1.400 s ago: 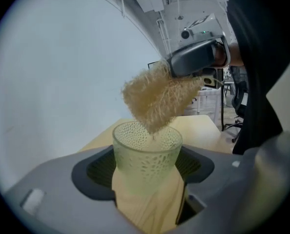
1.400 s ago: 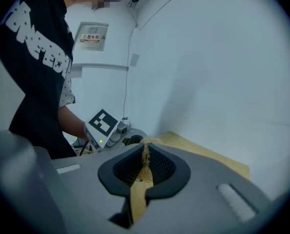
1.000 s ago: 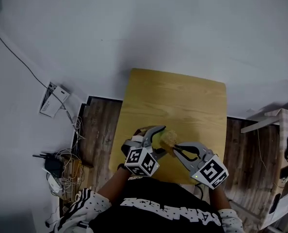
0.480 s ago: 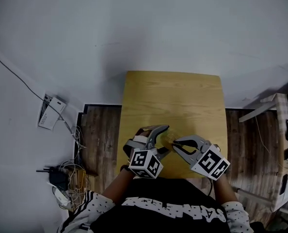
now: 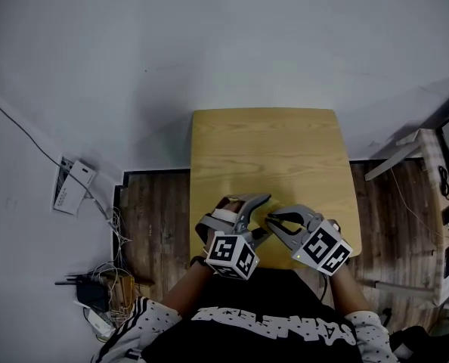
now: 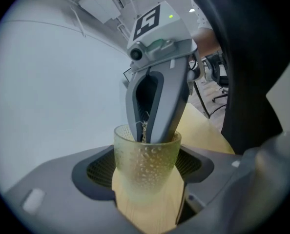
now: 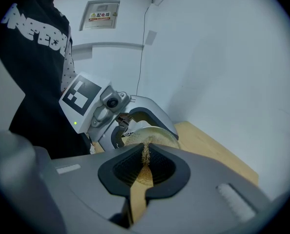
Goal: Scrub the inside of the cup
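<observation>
- Cup (image 6: 146, 165) of pebbled yellow-green glass, clamped between the jaws of our left gripper (image 5: 259, 216), over the near part of the wooden table (image 5: 270, 150).
- Our right gripper (image 5: 272, 221) pinches tan scrubber fibres (image 7: 146, 152), and its jaw tips reach inside the cup.

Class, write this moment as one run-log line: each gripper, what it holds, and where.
left gripper: shut on cup | right gripper: shut on scrubber, tips inside cup | place: over wooden table
</observation>
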The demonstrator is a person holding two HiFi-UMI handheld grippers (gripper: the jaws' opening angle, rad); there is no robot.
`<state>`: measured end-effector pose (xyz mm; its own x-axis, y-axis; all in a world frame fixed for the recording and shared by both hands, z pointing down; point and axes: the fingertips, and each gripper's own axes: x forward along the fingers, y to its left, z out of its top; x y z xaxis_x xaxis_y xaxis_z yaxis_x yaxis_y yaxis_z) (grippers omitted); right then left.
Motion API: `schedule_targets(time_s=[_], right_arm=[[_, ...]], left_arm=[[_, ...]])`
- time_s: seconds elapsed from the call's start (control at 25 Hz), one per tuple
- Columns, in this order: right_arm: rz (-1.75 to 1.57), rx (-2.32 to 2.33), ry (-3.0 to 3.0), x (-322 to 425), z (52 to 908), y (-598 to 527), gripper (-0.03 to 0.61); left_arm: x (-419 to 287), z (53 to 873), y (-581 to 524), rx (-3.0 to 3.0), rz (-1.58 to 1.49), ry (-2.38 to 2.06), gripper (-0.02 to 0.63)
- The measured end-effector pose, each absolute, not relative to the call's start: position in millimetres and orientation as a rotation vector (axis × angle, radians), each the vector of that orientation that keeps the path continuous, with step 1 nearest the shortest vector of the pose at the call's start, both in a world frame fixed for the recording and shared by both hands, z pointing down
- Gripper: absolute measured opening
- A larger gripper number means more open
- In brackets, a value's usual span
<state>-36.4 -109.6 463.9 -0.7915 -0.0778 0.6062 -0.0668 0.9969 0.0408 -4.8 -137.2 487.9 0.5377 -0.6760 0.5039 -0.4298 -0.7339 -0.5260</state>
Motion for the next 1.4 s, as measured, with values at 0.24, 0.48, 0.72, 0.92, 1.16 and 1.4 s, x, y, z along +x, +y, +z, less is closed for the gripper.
schedule_targets(time_s=[0.24,0.48,0.72,0.92,1.16,1.4], right_arm=[[0.014,0.218,-2.495,-39.5,467.7,-104.3,0.032],[0.162,0.308,-2.551,-33.1,456.2,-108.3,0.032],[0.466,0.417,-2.632,-23.9,453.0,-109.0,0.031],[0.628,0.460,-2.657,-20.1,452.7,-106.3,0.031],[0.975,0.525,-2.723,-16.0,448.1,-108.5,0.029],[1.294,0.563,-2.752,-10.7,446.2,-109.8,0.029]], left_arm=[[-0.2,479.8,-128.9,-2.393,-0.997,0.851,0.374],[5.3,466.4,-129.2,-2.312,-0.974,0.819,0.374],[13.8,464.6,-123.8,-2.236,-0.985,0.738,0.374],[17.7,465.1,-119.2,-2.204,-0.982,0.698,0.374],[20.5,465.1,-116.7,-2.148,-0.982,0.645,0.374],[23.7,466.6,-113.7,-2.085,-0.992,0.598,0.374]])
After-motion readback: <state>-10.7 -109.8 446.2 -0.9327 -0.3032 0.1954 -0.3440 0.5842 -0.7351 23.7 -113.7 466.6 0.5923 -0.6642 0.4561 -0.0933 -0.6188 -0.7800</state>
